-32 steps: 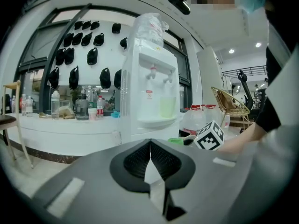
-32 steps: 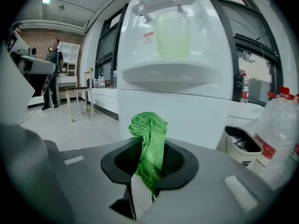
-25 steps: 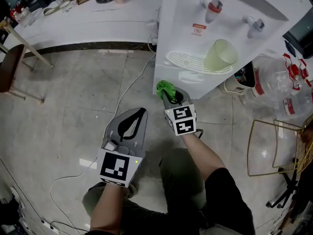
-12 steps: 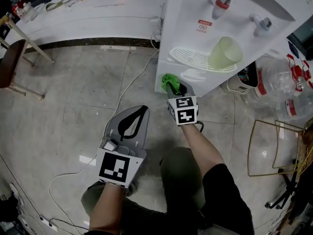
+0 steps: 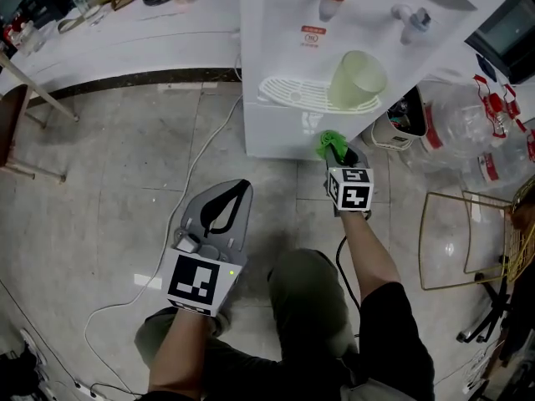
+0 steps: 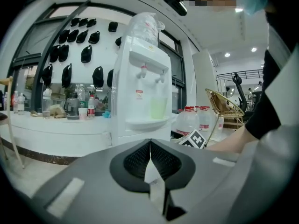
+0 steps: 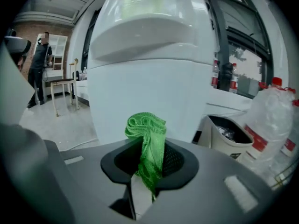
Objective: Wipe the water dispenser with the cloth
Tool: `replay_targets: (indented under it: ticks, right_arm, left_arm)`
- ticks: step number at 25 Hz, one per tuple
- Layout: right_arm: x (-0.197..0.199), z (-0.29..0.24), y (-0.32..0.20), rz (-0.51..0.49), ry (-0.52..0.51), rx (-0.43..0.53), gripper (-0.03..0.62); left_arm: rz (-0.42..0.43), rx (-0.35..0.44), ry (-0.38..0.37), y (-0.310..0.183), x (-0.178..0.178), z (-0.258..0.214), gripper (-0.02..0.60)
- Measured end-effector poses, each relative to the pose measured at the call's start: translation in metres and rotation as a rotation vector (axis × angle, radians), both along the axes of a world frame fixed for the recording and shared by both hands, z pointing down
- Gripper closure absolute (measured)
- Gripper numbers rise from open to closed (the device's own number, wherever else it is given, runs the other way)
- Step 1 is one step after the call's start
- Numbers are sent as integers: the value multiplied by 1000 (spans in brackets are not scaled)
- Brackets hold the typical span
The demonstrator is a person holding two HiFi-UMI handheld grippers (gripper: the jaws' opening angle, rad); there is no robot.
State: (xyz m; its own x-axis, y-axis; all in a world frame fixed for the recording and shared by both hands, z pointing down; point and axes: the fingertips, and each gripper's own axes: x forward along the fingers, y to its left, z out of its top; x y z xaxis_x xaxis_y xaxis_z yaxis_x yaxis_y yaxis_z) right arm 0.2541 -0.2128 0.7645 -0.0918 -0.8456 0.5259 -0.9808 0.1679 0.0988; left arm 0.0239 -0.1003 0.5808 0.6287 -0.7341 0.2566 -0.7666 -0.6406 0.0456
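Observation:
The white water dispenser (image 5: pixel 351 23) stands ahead, with two taps, a drip tray and a pale green cup (image 5: pixel 356 79) on that tray. My right gripper (image 5: pixel 337 150) is shut on a bunched green cloth (image 5: pixel 331 143), and the cloth sits at the dispenser's lower front panel, below the tray. In the right gripper view the cloth (image 7: pixel 147 143) sticks up between the jaws just before the white front panel (image 7: pixel 154 92). My left gripper (image 5: pixel 224 207) hangs over the floor to the left, jaws shut on nothing, pointing toward the dispenser (image 6: pixel 142 92).
A white counter (image 5: pixel 125 32) with bottles and cups runs along the back left. A white cable (image 5: pixel 201 165) trails across the tiled floor. A small bin (image 5: pixel 399 132) and large water bottles (image 5: pixel 468 140) stand right of the dispenser, with a gold wire chair (image 5: pixel 468 249) nearer.
My right gripper has carried the green cloth rightward along the dispenser's lower front, from its left corner toward the right side. The left gripper has stayed put.

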Motion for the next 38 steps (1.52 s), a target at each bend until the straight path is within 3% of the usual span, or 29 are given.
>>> replay_targets:
  ticks: [7, 11, 14, 20, 26, 31, 38]
  right_arm:
    - [69, 8, 10, 161, 25, -25, 499]
    - [77, 12, 19, 208, 14, -38, 499]
    - [38, 17, 29, 120, -20, -42, 499]
    - [-92, 35, 21, -157, -65, -54, 499]
    - [-187, 41, -10, -244, -134, -14, 499]
    - [-205, 55, -27, -218, -118, -29, 499]
    - [-166, 58, -25, -202, -80, -35, 499]
  left_arm:
    - [3, 33, -13, -1, 1, 4, 579]
    - [10, 18, -19, 3, 4, 4, 578]
    - [9, 10, -23, 5, 3, 4, 578]
    - [-2, 3, -29, 8, -3, 3, 578]
    - [-14, 10, -39, 14, -15, -2, 578]
    - [-32, 2, -36, 17, -27, -1, 578]
    - [-32, -4, -19, 13, -30, -1, 578]
